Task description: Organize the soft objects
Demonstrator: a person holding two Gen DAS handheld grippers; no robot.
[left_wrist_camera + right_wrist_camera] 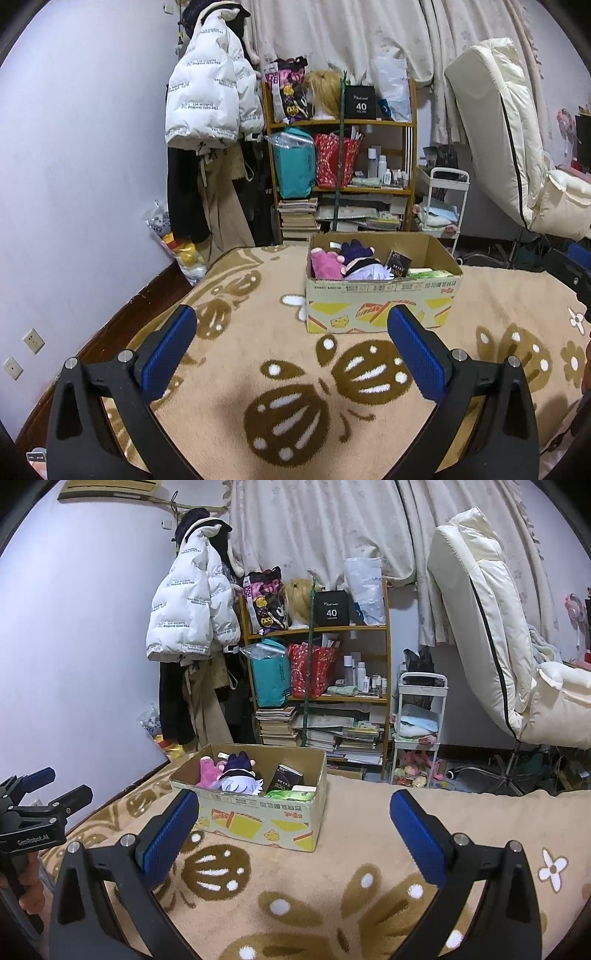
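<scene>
The black left gripper with blue pads [291,325] is held wide open, and nothing is held between its fingers. The black right gripper with blue pads [294,808] is held wide open too, with nothing in it. Both are pointed forward and a little down. The left gripper is also seen at the left edge of the right wrist view.

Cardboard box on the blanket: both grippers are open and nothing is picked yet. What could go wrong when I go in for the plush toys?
1. The cardboard box sits loose on the soft blanket; pulling a toy may drag or tip it.
2. The pink plush and the white-haired plush doll press together, so the left gripper may lift both.
3. The dark carton stands beside the doll; the right gripper could grab it instead.
</scene>
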